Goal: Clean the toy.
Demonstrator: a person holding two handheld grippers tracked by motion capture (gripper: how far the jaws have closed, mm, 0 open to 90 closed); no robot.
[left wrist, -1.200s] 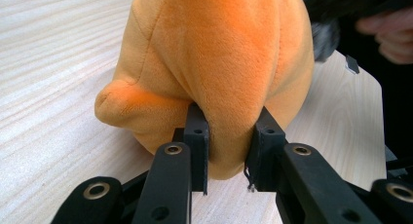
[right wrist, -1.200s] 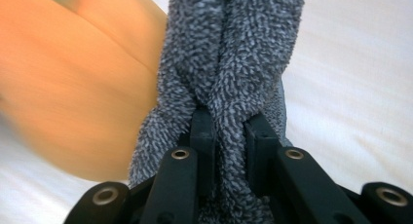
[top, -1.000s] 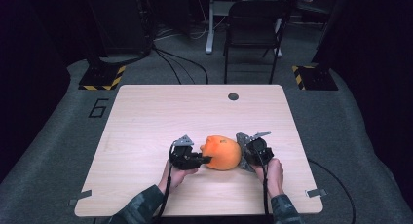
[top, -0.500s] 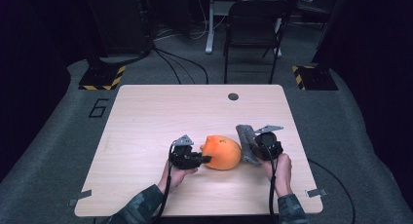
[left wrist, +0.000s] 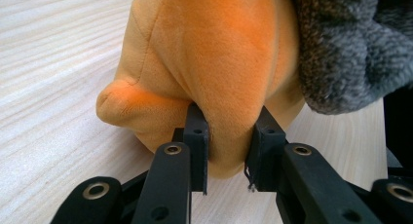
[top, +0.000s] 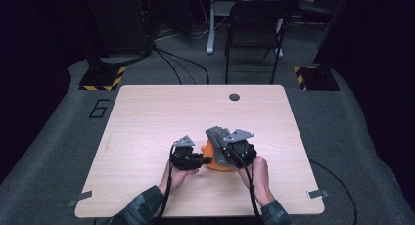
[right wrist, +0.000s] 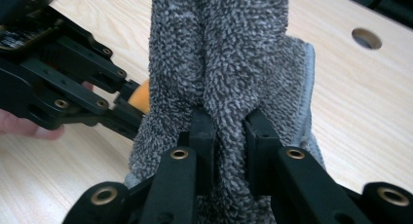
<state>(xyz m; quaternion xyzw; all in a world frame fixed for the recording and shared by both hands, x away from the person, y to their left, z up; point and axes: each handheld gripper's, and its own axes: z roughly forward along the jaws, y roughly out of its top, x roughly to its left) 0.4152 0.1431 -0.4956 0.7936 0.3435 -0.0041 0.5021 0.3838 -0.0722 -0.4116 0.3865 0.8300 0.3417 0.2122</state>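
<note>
1. Clamping the left tongs (left wrist: 229, 136) narrowly on a soft fold at the near end of an orange plush toy (left wrist: 214, 53), with both pads pressing into the fabric and the toy lying on the wooden table (top: 147, 127) straight ahead of the jaws.
2. Pinching the right tongs (right wrist: 226, 124) almost shut on a bunched ridge of a grey fuzzy cloth (right wrist: 229, 48), with the cloth standing up from between the jaws and hanging down on either side of them.
3. Bringing the two tools together at the near middle of the table in the high view: left tongs (top: 205, 160) just beside the toy (top: 209, 149), right tongs (top: 225, 149) touching the cloth (top: 218, 136), and the cloth draping over the toy's top between both tools.
4. Judging the work as roughly midway: both grips already made, toy pinned in place, cloth raised against it. Either pulling the cloth clear or working it over the plush seems to be left; telling which is not possible from these views.
5. Counting one plush toy, one grey cloth, two tongs, two hands (top: 178, 176) on them, one table with one round hole (top: 234, 97) well beyond the jaws, and one dark chair (top: 257, 19) past the far edge.
</note>
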